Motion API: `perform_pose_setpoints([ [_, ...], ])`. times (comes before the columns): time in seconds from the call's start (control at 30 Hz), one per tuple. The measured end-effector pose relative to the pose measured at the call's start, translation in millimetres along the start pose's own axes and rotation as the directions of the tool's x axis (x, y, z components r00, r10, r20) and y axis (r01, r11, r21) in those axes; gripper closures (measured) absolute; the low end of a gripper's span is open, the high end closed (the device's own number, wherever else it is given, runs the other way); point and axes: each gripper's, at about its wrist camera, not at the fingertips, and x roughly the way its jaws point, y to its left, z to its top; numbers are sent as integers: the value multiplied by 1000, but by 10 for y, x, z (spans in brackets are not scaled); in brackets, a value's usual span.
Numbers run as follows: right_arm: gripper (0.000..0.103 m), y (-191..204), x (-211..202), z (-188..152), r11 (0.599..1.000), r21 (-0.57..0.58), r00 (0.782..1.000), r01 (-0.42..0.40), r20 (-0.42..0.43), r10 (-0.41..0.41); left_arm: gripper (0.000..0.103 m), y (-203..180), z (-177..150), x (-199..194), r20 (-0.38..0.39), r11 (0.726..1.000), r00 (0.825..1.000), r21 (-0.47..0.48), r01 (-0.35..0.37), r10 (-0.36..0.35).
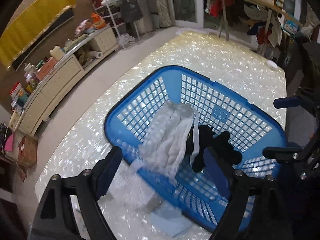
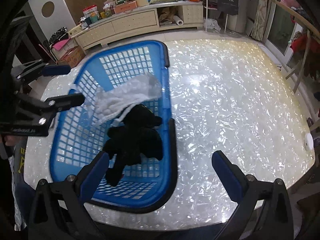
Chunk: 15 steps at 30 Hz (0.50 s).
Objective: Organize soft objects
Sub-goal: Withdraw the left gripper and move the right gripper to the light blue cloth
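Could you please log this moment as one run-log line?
left tool: open, over basket | right tool: open, empty | white cloth: draped over basket rim | black plush toy: inside basket

The blue lattice laundry basket (image 1: 218,114) ahead of both grippers is smooth, glossy moulded plastic. Draped over its rim, the white knitted cloth (image 1: 172,136) has a nubbly, matt, woven texture. Beside it, the black plush toy (image 2: 138,138) is matt, fuzzy fabric. Beneath the basket, the pearl-white flake-patterned tabletop (image 2: 230,108) is polished and highly reflective. The finger pads (image 2: 226,168) of the right gripper (image 2: 160,170) are matt blue, on matt black plastic arms with bright metal screws.
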Motion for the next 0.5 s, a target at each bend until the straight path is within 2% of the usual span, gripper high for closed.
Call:
perform_pose_setpoints([
  [0.17,0,221,-203,-27,1000,-23,1000,-6,30,7,15,37,-251,-401,31,997,1000,-73,1,1],
  [0.27,0,374,-330,-52,999,-43,999,-11,46,13,12,29,-408,-601,43,995,999,-101,-20,24],
  [0.5,0,754,-516,-70,995,-90,997,-30,65,36,11,117,-822,-1013,59,982,994,-170,-77,88],
])
